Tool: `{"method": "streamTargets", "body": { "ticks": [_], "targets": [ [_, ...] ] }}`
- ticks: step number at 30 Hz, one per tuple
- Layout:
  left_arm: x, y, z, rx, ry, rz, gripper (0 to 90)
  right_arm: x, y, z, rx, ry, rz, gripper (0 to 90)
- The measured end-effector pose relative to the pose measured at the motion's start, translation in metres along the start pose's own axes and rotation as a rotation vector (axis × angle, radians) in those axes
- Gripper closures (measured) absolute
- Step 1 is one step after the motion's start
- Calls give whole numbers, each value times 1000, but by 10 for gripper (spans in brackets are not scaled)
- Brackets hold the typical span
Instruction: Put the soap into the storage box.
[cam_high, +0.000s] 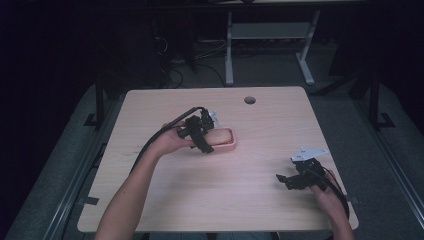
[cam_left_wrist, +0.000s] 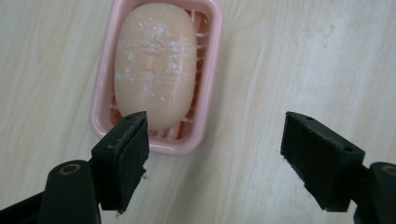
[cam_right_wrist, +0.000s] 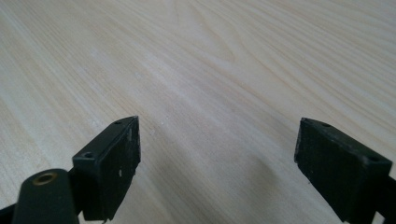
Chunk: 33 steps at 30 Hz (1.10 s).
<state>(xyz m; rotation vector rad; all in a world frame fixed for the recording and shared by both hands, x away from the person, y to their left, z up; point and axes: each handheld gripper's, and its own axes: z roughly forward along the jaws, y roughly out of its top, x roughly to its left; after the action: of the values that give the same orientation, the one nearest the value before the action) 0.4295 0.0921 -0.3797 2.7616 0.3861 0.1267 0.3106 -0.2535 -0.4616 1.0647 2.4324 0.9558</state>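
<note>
Held in the person's left hand (cam_high: 172, 140), the left gripper (cam_high: 206, 131) hangs over the middle of the wooden table (cam_high: 165, 200), its two black jaws spread wide with nothing between them. In the left gripper view the same gripper (cam_left_wrist: 217, 149) looks down on a pink soap dish (cam_left_wrist: 211, 84) that holds a peach-coloured bar of soap (cam_left_wrist: 154, 63) streaked with white residue; one jaw overlaps the near end of the dish in that view, the other stands over bare wood well to the side. From the high view the dish (cam_high: 227, 145) sits near the table's centre, a little toward the left edge, with the soap (cam_high: 220, 135) lying in it. Near the right edge, toward the front corner, the right gripper (cam_high: 287, 179) is held low over the table by the right hand (cam_high: 327, 197); its own view (cam_right_wrist: 217, 154) shows the jaws released, wide apart over bare wood grain.
</note>
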Motion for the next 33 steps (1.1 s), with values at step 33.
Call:
{"method": "streamTargets", "body": {
  "ticks": [33],
  "targets": [
    [-24,-59,-15,-38,9,-67,217,3,4,2,22,-44,1,138]
  ]
}}
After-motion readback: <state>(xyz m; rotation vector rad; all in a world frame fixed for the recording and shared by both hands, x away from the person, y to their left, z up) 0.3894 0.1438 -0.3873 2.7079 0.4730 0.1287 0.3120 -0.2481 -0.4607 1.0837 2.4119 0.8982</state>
